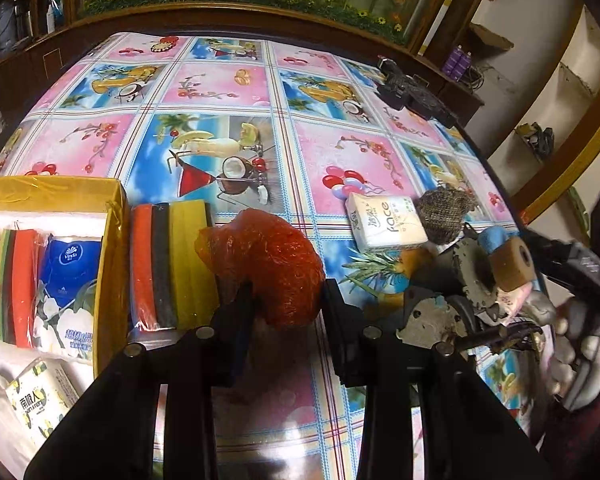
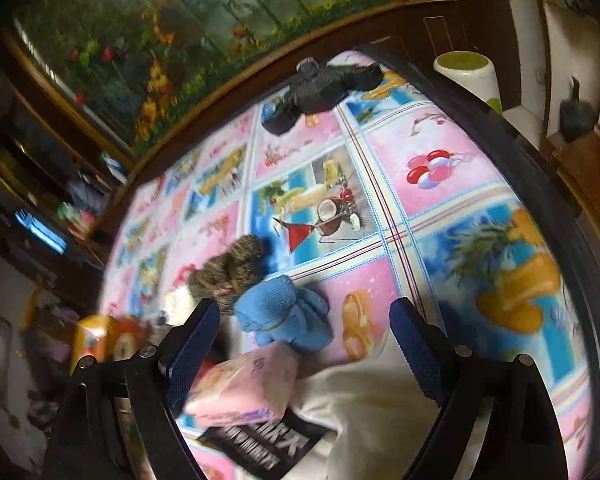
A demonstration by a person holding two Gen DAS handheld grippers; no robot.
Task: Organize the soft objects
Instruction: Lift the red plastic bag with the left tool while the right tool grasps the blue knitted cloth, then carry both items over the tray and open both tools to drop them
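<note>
Sorting stands partly done: sponges and tissue packs fill the yellow box [image 1: 112, 240], while the left tool [image 1: 286, 300] pinches a red mesh bag [image 1: 272, 268] beside it and the right tool [image 2: 304, 344] hangs released over a blue glove [image 2: 280, 312] on the surface [image 1: 312, 92].

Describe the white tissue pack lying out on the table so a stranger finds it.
Start at the yellow-rimmed box on the patterned tablecloth. Look right past the crumpled red mesh bag. The small white tissue pack lies beside a grey-brown knitted cloth; it alone reads "face".
</note>
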